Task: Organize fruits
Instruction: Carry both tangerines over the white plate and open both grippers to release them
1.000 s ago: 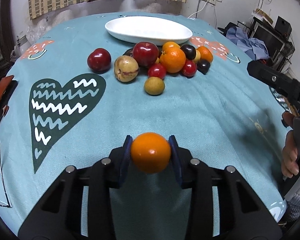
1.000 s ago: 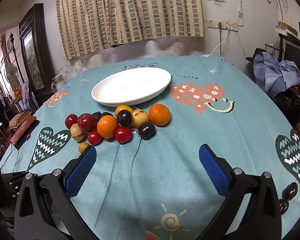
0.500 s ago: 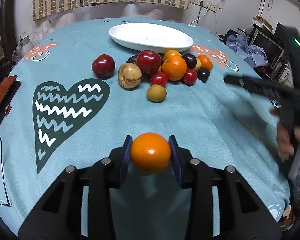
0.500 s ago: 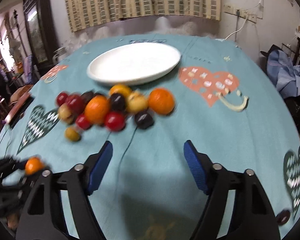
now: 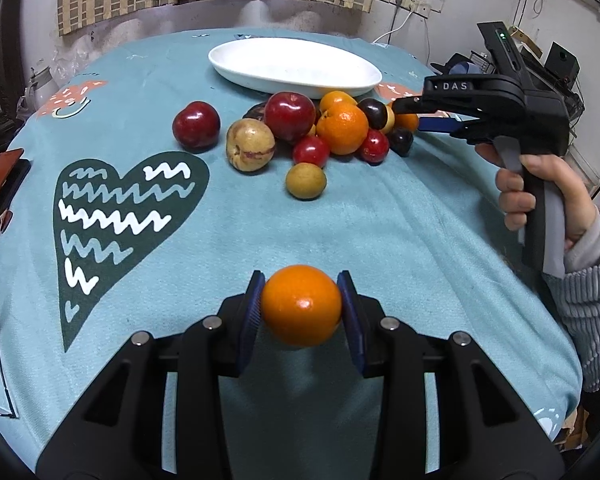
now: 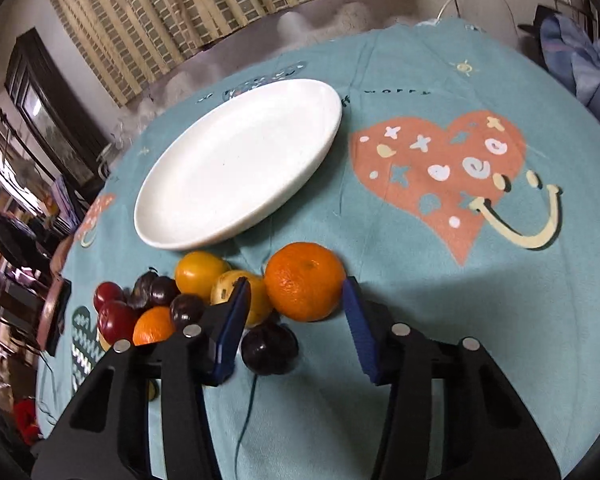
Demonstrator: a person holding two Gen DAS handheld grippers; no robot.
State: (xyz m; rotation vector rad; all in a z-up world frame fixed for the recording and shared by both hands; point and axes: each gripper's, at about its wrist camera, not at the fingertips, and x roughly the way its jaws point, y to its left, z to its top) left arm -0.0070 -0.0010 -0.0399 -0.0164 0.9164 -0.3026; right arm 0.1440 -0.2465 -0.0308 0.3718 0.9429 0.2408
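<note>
The left gripper [image 5: 301, 307] clamps an orange [image 5: 301, 305], while the right gripper [image 6: 296, 316], jaws spread, seemingly straddles a mandarin [image 6: 305, 281].

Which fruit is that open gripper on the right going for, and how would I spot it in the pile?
Find the white plate; the fruit pile lies along its near edge. At the pile's right end, nearest the pink heart, sits a large orange, between the open right gripper fingers. It is the pile's biggest orange fruit, beside a dark plum.

Fruit pile [image 5: 332, 132] beside empty plate [image 5: 296, 64]
</note>
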